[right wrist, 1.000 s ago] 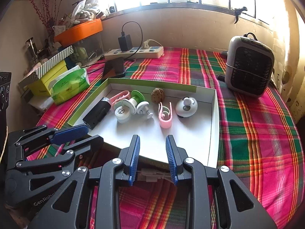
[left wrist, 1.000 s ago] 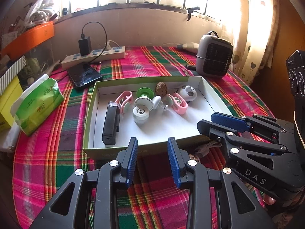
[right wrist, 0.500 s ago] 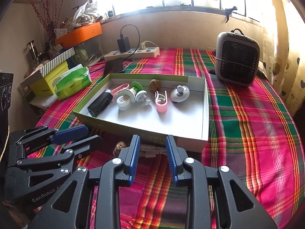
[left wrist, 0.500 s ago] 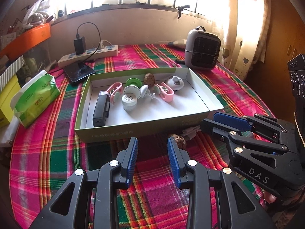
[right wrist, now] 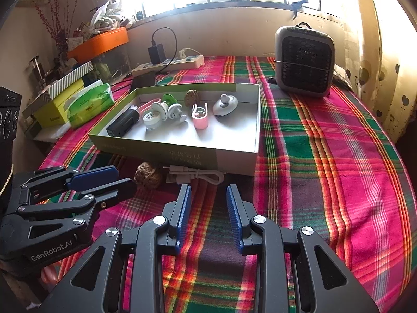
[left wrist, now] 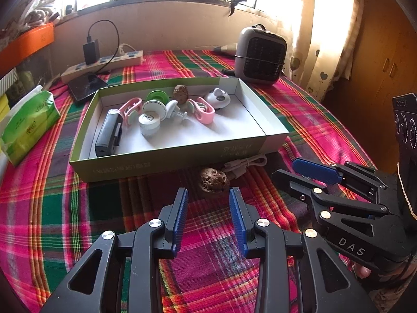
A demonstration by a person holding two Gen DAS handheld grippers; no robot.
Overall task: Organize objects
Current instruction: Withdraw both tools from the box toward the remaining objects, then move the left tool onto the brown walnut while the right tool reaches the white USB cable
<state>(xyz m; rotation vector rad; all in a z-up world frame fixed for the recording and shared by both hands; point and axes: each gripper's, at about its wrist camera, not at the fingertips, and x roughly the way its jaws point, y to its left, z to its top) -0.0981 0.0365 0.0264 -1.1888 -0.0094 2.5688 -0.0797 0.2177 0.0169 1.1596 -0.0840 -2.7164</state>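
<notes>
While both tongs hang over the plaid-covered worktop, neither pinches anything: the left tongs are spreading, with only cloth between the blue pads, and the right tongs are likewise spreading over bare cloth. Each pair's rear linkage runs off the bottom edge of its own view.

A shallow green-sided box sits mid-worktop. Inside lie a black block, a white cap, two pink clips, a green disc, a grey-white rounded piece and a brown nut. These overlap, so where one white piece ends and the next begins is hard to make out.

Outside the box, just beside its near wall, a second wrinkled brown nut rests on the cloth, near the left tongs' tips but apart from them. A coiled white cable lies next to it, partly tucked in the box's shadow.

Printing on the box wall is too small to read. A grey fan heater stands behind the box, a power strip with a black plug sits by the wall, and a green tissue pack is cut by the left edge. Window glare washes out everything beyond the sill.
</notes>
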